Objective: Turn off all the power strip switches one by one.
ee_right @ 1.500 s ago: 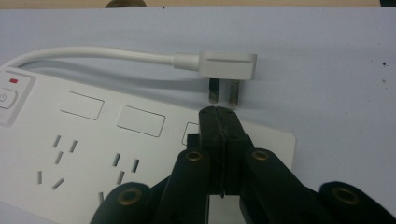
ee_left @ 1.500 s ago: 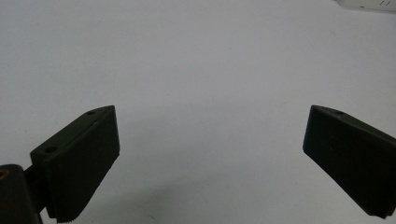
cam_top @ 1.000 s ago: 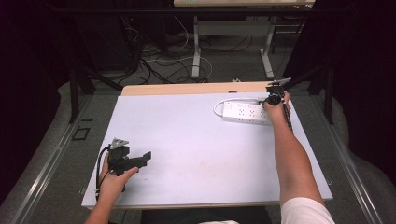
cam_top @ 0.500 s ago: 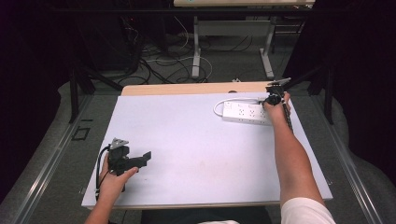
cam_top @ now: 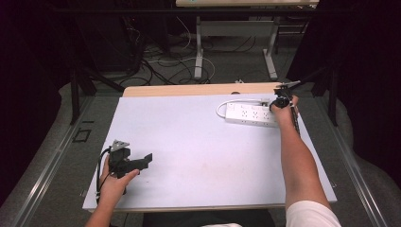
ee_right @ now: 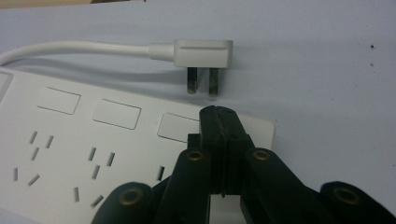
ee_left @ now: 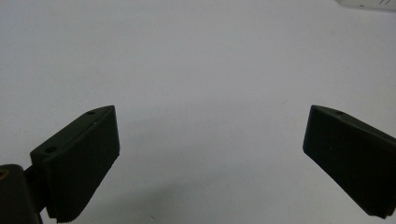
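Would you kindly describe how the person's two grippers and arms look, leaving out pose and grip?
Both grippers are black. The left gripper carries a grey three-cornered plate and a black cable; its fingers are blocky wedges with ribbed pads and small screw holes. The right gripper has linkage arms with brass-coloured rivets. Forearms are bare; a white short sleeve covers the right upper arm.

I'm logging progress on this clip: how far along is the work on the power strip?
Early. Done: nothing obvious; the white plug lies loose on the table beside the power strip. In hand: the right gripper, jaws shut and empty, sits over the strip's end switch. The left gripper rests open, far off. Left: any plugging in or switching.
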The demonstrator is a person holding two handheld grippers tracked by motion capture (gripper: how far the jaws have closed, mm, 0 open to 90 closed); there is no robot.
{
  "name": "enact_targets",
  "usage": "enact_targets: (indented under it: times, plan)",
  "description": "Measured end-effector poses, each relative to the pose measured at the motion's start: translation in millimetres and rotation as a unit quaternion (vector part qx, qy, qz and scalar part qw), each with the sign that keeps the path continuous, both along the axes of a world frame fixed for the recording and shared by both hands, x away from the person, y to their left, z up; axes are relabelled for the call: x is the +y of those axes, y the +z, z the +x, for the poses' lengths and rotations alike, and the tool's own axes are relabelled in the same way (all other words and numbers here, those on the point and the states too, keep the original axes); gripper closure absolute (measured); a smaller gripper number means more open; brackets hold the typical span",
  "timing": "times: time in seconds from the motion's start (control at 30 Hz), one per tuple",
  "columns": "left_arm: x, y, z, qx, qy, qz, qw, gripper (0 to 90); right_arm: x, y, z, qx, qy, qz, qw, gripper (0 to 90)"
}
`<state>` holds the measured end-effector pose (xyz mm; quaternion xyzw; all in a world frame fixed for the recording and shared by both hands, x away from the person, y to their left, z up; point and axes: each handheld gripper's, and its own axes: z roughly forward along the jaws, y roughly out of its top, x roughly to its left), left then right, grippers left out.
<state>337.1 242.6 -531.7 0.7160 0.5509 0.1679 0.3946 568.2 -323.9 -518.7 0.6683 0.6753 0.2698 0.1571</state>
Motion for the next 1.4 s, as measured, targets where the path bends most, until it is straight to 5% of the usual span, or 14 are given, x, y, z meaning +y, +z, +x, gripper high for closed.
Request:
enact_targets:
  times: [0.57, 0.87, 1.4]
  plan:
    - [-6.5, 0.0, 2.5, -0.007, -0.007, 0.001, 1.0000, 3.8, 5.0, 6.6, -14.6, -0.024, 0.033, -0.017, 0.9990, 90.0]
    - [-10.3, 0.6, 4.8, -0.008, -0.016, 0.004, 0.9998, 3.8, 6.6, 17.1, -35.5, -0.032, 0.063, 0.004, 0.9975, 86.0]
    - [-12.9, 0.1, 7.1, -0.006, -0.019, 0.003, 0.9998, 3.8, 21.0, 24.5, -90.8, -0.058, 0.144, 0.019, 0.9877, 63.6]
